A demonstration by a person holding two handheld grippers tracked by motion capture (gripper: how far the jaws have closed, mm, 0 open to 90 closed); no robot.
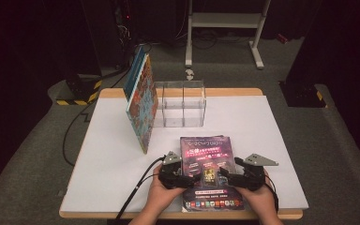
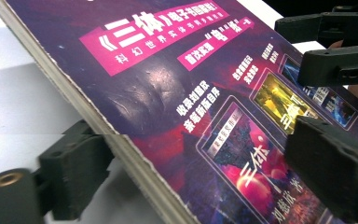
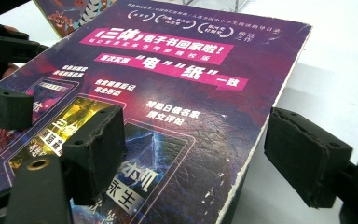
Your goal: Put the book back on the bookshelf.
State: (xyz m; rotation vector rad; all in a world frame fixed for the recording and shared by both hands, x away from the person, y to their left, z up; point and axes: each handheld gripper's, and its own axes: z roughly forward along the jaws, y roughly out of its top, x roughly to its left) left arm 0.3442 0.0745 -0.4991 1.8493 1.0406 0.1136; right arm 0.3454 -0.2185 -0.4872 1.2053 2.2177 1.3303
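Observation:
A purple book with pink title bands lies flat on the white table near its front edge. My left gripper is at the book's left edge, held by a hand. In the left gripper view the left gripper is open, one jaw below the page edge and the other over the cover. My right gripper is at the book's right edge. It is open too, with one jaw resting on the cover and the other out past the edge, above the table.
A colourful picture book leans upright against a clear acrylic box with two compartments at the back of the table. A black cable trails off the front edge. A white metal stand is on the floor behind.

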